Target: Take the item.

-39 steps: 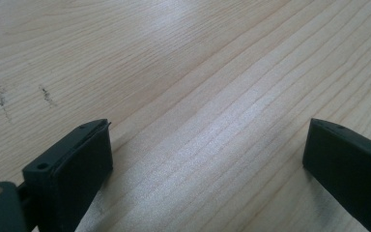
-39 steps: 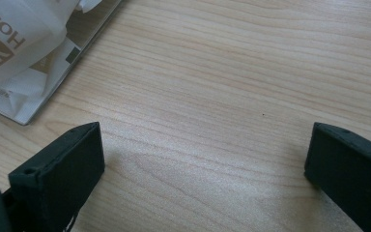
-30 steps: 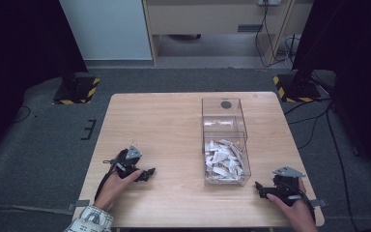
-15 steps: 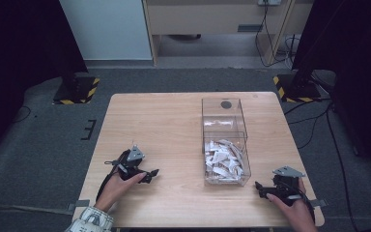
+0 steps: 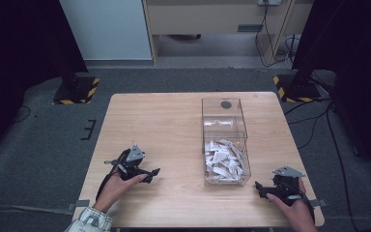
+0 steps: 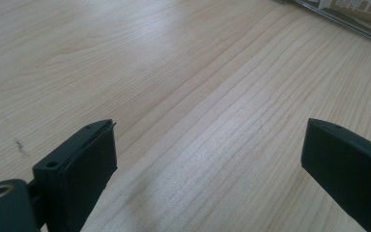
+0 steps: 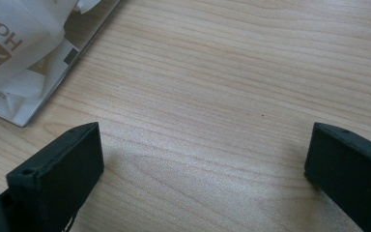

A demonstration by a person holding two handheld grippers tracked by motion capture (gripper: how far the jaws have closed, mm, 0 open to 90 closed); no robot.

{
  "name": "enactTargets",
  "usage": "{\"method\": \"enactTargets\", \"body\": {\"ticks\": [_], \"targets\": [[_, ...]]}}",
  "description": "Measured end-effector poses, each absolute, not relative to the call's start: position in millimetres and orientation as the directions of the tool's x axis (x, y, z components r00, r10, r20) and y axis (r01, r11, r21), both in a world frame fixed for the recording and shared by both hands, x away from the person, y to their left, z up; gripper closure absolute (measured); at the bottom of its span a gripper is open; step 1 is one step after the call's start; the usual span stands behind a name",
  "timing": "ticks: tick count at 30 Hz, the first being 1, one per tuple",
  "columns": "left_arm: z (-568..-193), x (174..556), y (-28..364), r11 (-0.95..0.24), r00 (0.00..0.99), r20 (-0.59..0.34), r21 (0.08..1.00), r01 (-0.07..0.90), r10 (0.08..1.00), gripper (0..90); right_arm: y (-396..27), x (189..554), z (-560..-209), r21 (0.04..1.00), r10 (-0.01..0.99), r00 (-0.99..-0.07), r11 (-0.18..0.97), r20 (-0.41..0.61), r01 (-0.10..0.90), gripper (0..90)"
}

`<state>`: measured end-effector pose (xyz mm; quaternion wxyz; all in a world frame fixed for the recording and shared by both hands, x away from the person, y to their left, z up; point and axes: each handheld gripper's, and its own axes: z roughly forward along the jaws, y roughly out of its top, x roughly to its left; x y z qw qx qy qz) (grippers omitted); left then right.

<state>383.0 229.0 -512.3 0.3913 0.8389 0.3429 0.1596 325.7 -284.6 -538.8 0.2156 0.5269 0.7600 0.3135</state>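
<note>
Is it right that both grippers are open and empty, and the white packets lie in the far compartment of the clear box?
Not quite. The left gripper and right gripper are open and empty, but the packets lie in the near compartment of the box, as the high view shows.

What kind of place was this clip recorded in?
Most likely a lab or recording studio, not a home: a lone wooden table on grey carpet, black stands with hazard-striped bases on both sides, and loose cables on the floor. A clear box of white packets sits on the table.
</note>
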Motion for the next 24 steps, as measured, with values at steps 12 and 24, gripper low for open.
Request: {"method": "enactTargets", "body": {"ticks": [12,24], "targets": [[-495,380,220,-0.455,0.744,-0.017,0.781,0.428,0.668,10.0,-285,326,-539,0.704,0.936,-0.351,0.246,0.005,0.666,0.6],[-473,385,202,-0.509,0.783,0.016,0.768,0.389,0.622,6.3,-285,326,-539,0.704,0.936,-0.351,0.247,0.004,0.666,0.6]]}}
